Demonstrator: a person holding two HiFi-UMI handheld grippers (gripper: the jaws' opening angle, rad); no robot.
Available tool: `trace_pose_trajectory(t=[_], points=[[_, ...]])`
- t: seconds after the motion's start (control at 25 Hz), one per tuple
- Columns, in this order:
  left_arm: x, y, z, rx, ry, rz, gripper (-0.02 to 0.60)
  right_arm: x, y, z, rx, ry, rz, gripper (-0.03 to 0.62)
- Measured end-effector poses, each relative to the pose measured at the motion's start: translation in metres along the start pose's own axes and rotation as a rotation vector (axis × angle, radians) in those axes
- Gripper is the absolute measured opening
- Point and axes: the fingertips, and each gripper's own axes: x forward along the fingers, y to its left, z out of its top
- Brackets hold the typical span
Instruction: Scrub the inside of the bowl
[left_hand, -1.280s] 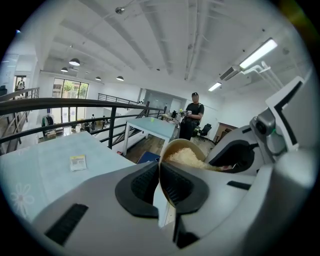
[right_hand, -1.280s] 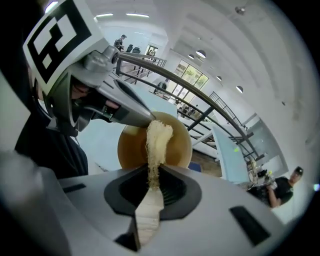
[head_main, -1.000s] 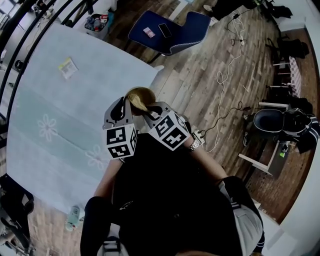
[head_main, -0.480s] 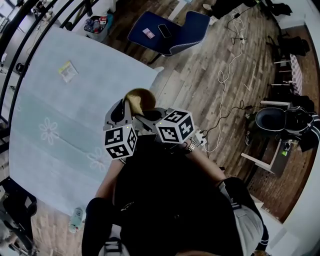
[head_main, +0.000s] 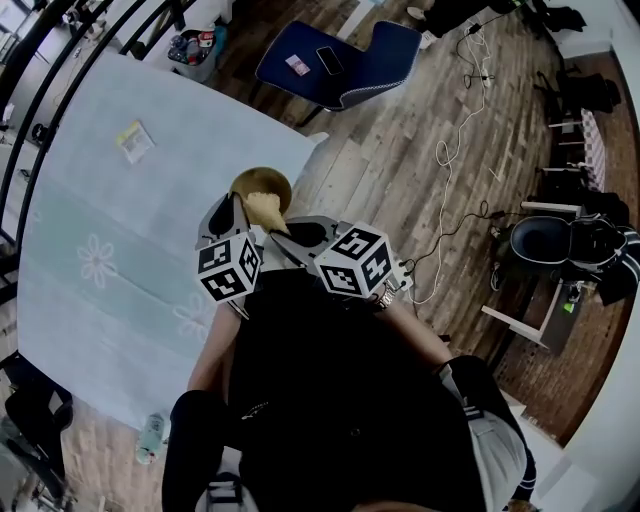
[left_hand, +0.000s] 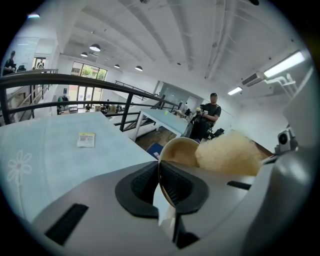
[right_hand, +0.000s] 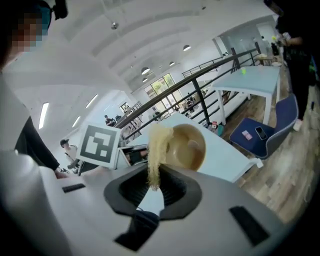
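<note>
A tan bowl (head_main: 262, 187) is held up over the near edge of the table, tilted on its side. My left gripper (head_main: 238, 212) is shut on the bowl's rim (left_hand: 161, 175), which runs edge-on between its jaws. My right gripper (head_main: 278, 232) is shut on a pale yellow fibrous scrubber (head_main: 268, 210). In the right gripper view the scrubber (right_hand: 156, 152) hangs against the bowl's open inside (right_hand: 186, 146). The left gripper view shows the scrubber (left_hand: 227, 154) bulging beside the bowl (left_hand: 181, 151).
The pale blue table (head_main: 110, 230) with flower prints carries a small yellow packet (head_main: 134, 137). A blue chair (head_main: 335, 62) with a phone and a card stands beyond the table's corner. White cables (head_main: 450, 150) trail over the wooden floor at the right.
Both grippers and the bowl have shifted a little to the left and away from me. The scrubber has moved within the bowl, and the right gripper's marker cube has turned.
</note>
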Motion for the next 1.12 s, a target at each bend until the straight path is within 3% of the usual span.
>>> trace_pose_trajectory(t=[0.2,0.52,0.88,1.12], points=[[0.025,0.027,-0.037,-0.115,0.110,0.027,0.025,0.000,0.003,-0.003,-0.067,0.000,-0.047,0.051],[0.061,0.080,-0.089,-0.236,0.224,0.149,0.025,-0.002,-0.006,-0.012,0.001,0.009,-0.080,0.050],[0.086,0.106,-0.116,-0.368,0.251,0.206,0.025,-0.001,-0.007,-0.016,0.021,0.012,-0.096,0.050],[0.095,0.111,-0.129,-0.383,0.295,0.192,0.025,0.000,-0.008,-0.019,0.033,0.016,-0.107,0.051]])
